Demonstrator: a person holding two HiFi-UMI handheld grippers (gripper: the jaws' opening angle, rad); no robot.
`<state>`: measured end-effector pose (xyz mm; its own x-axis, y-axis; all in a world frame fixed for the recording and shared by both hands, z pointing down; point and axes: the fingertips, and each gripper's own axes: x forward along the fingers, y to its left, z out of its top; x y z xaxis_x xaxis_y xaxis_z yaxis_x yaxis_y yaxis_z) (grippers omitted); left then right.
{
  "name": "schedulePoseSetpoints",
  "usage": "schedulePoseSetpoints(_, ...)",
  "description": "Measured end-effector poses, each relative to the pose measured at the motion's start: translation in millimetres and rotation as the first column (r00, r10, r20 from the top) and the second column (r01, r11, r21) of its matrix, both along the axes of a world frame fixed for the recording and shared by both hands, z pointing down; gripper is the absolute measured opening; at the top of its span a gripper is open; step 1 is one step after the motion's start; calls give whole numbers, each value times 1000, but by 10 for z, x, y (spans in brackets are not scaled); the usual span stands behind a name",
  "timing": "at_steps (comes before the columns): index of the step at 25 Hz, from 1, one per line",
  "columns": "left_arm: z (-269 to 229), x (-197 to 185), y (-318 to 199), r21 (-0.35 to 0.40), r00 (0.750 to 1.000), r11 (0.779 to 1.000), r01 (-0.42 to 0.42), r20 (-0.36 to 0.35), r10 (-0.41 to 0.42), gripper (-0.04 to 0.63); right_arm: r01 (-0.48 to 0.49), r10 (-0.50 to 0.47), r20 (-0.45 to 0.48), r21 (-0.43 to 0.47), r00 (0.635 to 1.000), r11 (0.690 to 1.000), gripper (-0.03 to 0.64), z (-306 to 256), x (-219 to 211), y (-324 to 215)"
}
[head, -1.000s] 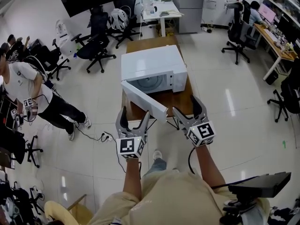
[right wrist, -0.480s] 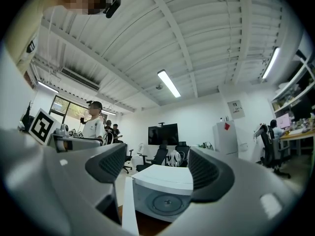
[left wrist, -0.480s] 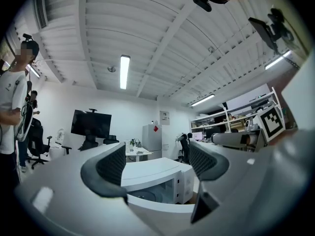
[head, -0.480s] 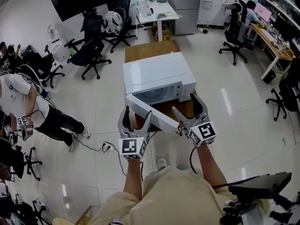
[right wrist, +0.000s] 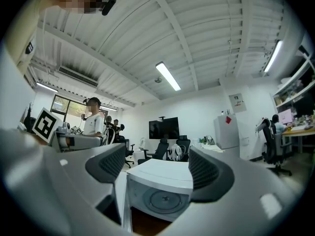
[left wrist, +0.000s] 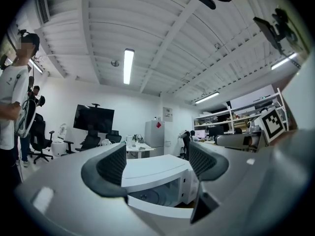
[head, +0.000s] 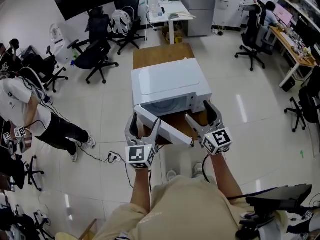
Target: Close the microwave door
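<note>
A white microwave (head: 167, 81) stands on a wooden table (head: 157, 54). Its door (head: 165, 126) hangs open and swings out towards me, and the cavity with the glass turntable (right wrist: 162, 199) shows. My left gripper (head: 145, 120) is open at the door's near left end; its jaws have just been closing a little, with nothing pressed between them. In the left gripper view the door's edge (left wrist: 157, 211) lies low ahead of the left gripper (left wrist: 157, 161). My right gripper (head: 199, 110) is open beside the door's outer end, facing the cavity. In the right gripper view that gripper (right wrist: 157, 168) holds nothing.
A person (head: 25, 104) stands at the left among several office chairs (head: 95, 54). A cable and power strip (head: 112, 158) lie on the floor left of the table. A white desk (head: 167, 9) stands behind the table, with more desks and chairs at the right.
Both grippers have moved forward to the microwave, which now sits nearer in the head view. The open door now lies right at the jaws.
</note>
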<state>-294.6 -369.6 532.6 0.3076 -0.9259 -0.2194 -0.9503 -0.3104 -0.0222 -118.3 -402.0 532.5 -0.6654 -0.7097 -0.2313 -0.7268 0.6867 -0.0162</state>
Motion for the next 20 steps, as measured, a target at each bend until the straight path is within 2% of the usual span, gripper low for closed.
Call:
schedulePoseSetpoints(6,22,109,-174,3,996,998,68,66,-68,387,85,-85,9,2,996,996,393,10,159,-310)
schedulePoseSetpoints(10,267,-24,-250,-8,967,993,116,231,-111,387,148,-147,13,-20,989,989,393,178,166,-462)
schedulePoseSetpoints(13,570,-295,-280,-53,944,987,151,303,-128,388,182,-181,24,-19,983,983,393,277,218,-615)
schedulePoseSetpoints(15,801,-474,-253,-118,937,981,156,331,-109,393,202,-202,33,-18,979,979,393,340,275,-724)
schedulePoseSetpoints(17,1131,-645,-217,-243,937,958,150,345,-59,462,224,-223,38,-21,974,974,393,409,298,-824)
schedulePoseSetpoints(18,1295,-741,-187,-309,943,940,144,332,-35,486,234,-233,39,-24,972,972,393,448,276,-860)
schedulePoseSetpoints(20,1525,-914,-108,-420,969,901,112,246,-6,499,249,-248,39,-32,968,968,393,524,170,-902)
